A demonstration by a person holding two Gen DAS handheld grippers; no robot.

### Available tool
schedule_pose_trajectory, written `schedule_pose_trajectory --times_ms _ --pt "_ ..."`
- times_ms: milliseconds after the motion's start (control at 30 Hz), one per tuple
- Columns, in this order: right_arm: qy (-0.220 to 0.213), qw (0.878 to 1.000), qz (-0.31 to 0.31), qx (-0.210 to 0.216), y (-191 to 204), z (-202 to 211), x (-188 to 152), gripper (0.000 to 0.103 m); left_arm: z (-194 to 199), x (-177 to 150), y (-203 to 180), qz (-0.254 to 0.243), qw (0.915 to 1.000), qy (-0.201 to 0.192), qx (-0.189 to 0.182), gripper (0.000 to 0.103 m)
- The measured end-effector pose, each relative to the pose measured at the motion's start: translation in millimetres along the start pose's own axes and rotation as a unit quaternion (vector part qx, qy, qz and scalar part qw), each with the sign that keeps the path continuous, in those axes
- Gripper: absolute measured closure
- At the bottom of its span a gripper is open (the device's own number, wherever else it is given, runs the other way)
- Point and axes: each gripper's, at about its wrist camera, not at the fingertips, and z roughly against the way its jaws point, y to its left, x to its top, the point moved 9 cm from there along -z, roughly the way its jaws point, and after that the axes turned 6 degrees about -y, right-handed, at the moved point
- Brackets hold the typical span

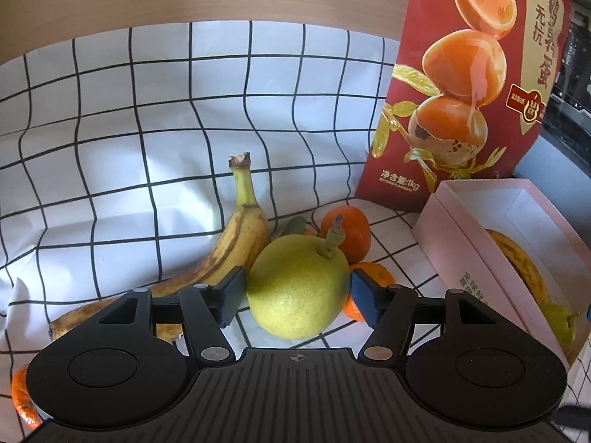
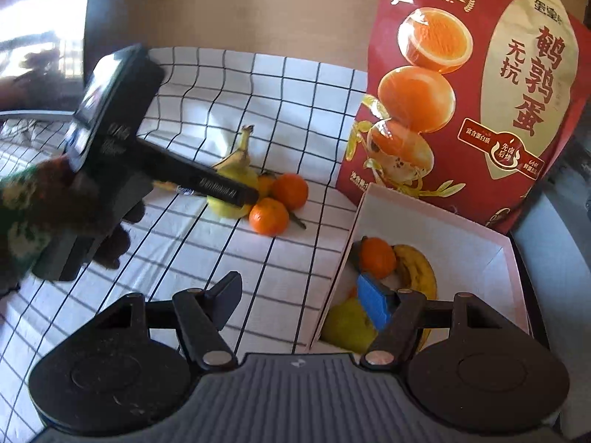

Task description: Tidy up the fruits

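A big yellow-green pear (image 1: 297, 291) sits on the checked cloth with its stem up. A long yellow banana (image 1: 207, 262) with brown marks lies just beside it, its stem pointing up. Three small oranges (image 2: 269, 216) sit close behind the pear. Another orange (image 1: 24, 402) lies apart, near the banana's low end. The pink box (image 2: 436, 229) is open and holds a banana (image 2: 415, 269), an orange (image 2: 376, 257) and a pear (image 2: 347, 326).

left gripper (image 1: 297, 295): jaws spread, blue pads either side of a green pear (image 1: 295, 291). spotted banana (image 1: 221, 262) just left of it; tangerines (image 1: 349, 234) behind. pink box (image 1: 461, 236) at right, holding a second banana (image 1: 521, 265). red pouch (image 1: 461, 85) standing behind. grid tablecloth (image 1: 129, 147).
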Motion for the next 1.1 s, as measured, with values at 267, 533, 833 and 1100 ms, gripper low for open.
schedule_pose_trajectory --times_ms 267,533,833,1100 --pt "0.009 0.999 0.031 0.005 19 7 -15 0.033 5 -3 -1 -0.004 1.0 -0.001 0.008 0.036" --pt "0.01 0.999 0.03 0.009 24 3 -18 0.033 56 -32 3 0.023 0.9997 0.002 0.001 0.036" --pt "-0.004 0.998 0.046 0.038 51 -25 5 0.033 145 -87 37 0.122 0.992 -0.002 0.031 0.036" --pt "0.022 1.0 -0.007 0.017 45 -101 41 0.041 196 -123 53 0.174 0.9835 -0.003 0.05 0.036"
